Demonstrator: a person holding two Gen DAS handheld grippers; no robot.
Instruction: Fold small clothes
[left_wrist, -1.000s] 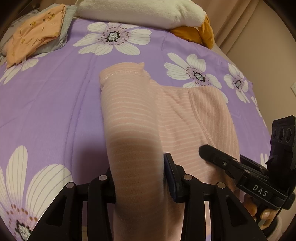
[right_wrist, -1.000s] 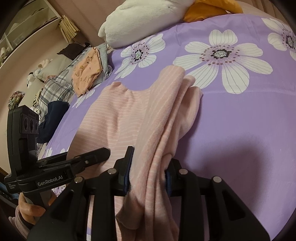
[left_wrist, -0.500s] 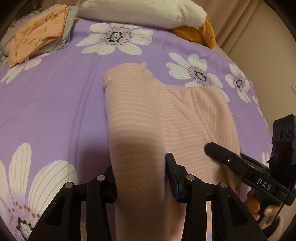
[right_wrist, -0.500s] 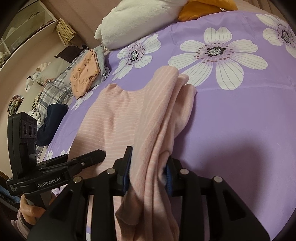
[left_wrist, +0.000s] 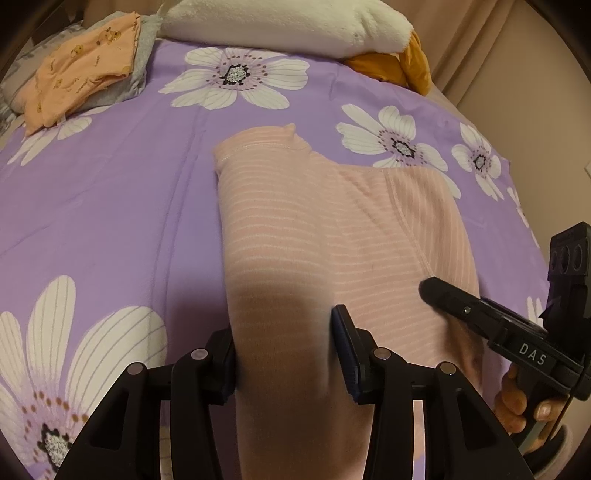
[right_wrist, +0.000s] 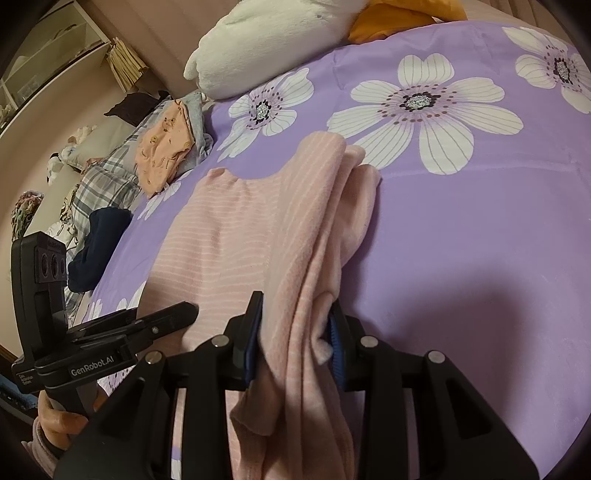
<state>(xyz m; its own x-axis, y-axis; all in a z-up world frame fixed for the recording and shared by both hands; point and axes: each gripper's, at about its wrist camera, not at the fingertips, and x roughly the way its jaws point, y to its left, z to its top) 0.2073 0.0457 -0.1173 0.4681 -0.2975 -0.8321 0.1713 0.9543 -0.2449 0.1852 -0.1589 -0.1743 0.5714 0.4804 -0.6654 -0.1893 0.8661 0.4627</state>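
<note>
A pink striped garment (left_wrist: 332, 229) lies on the purple flowered bedspread (left_wrist: 110, 206), its near part lifted off the bed. My left gripper (left_wrist: 284, 354) is shut on the garment's left folded side, with cloth bunched between the pads. In the right wrist view the same pink garment (right_wrist: 229, 236) has its right side gathered into a thick fold, and my right gripper (right_wrist: 295, 339) is shut on that fold. Each gripper shows in the other's view: the right gripper (left_wrist: 436, 291) at lower right, the left gripper (right_wrist: 184, 310) at lower left.
An orange printed garment (left_wrist: 81, 77) lies folded on a grey one at the bed's far left. A white plush pillow (left_wrist: 288, 18) and an orange cloth (left_wrist: 399, 66) lie at the head of the bed. Plaid and dark clothes (right_wrist: 99, 184) are piled past the bed's left edge.
Both grippers keep their hold on the pink garment. The view has shifted only slightly; the garment's far edge sits a little lower in the frames.
</note>
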